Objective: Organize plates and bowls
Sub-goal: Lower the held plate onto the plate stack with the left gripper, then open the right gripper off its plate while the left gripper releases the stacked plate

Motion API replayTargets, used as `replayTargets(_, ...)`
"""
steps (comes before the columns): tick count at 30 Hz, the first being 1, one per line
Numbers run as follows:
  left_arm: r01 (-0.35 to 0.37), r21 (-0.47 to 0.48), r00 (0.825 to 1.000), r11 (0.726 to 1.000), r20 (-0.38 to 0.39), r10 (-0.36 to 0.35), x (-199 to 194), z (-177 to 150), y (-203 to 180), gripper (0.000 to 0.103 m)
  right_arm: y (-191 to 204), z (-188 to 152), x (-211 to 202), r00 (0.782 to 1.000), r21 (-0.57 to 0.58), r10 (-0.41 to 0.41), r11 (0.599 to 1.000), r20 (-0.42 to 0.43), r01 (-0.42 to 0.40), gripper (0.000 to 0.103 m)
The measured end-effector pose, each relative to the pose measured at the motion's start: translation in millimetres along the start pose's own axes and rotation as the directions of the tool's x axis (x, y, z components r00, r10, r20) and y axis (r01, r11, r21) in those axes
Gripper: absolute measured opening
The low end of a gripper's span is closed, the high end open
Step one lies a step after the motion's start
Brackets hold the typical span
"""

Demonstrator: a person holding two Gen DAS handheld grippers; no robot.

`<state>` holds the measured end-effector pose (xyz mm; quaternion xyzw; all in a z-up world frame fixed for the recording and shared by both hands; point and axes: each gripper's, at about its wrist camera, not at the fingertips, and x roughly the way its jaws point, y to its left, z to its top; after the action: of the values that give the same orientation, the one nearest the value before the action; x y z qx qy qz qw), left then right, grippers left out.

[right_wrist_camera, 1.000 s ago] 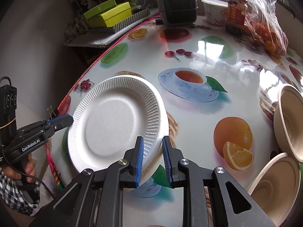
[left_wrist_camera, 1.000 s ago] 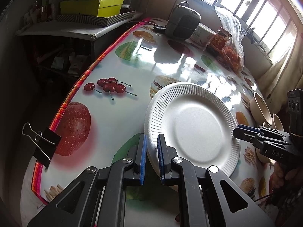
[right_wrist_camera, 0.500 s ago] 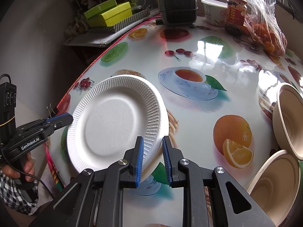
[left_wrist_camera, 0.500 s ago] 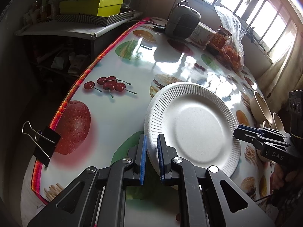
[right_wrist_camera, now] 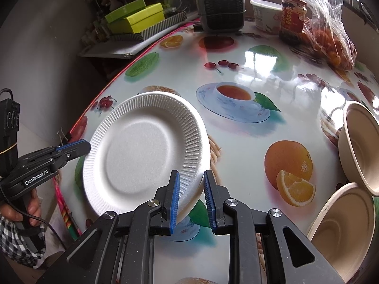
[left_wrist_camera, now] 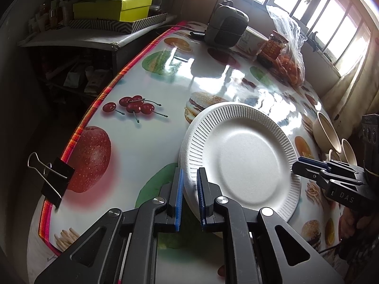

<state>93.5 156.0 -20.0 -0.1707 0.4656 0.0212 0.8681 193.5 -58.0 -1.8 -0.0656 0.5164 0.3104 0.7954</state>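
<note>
White ribbed foam plate (right_wrist_camera: 146,149) pinched at both rims: my left gripper (left_wrist_camera: 189,197) at 9 o'clock, right gripper (right_wrist_camera: 189,197) at 3, both nearly closed, off the fruit-print tablecloth (right_wrist_camera: 236,132). Unstacked: beige pulp bowls (right_wrist_camera: 355,146) at 3 o'clock.

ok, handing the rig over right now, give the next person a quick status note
Left gripper: shut on the rim of the white plate.
Right gripper: shut on the opposite rim of the same plate, which is tilted above the table.
Bowls: two tan bowls sit on the table to the right, side by side, not stacked.
Done: plate picked up by both grippers.
Left: put the plate down in its place, then probably stack the bowls.
</note>
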Motion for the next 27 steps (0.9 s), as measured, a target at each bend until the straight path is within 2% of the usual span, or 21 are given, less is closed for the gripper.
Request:
replayTargets(13,0.005,-0.005,1.000,1.000,-0.001,-0.005,-1.6,-0.4,0.1,0.012,0.5,-0.5,-1.2,1.000,0.004,-0.006,1.000,0.004,0.006,0.022)
replayTargets(20,0.008,-0.008,1.000,1.000,-0.003,-0.008,-2.2,0.0,2.8,0.012,3.6,-0.6,-1.6,1.000,0.004,-0.013,1.000,0.007,0.013,0.031)
replayTargets(27,0.005,-0.010,1.000,1.000,-0.001,-0.005,-3.7,-0.8,3.2,0.017,5.4,-1.0,-2.3,1.000,0.006,-0.023,1.000,0.010,0.023,0.039)
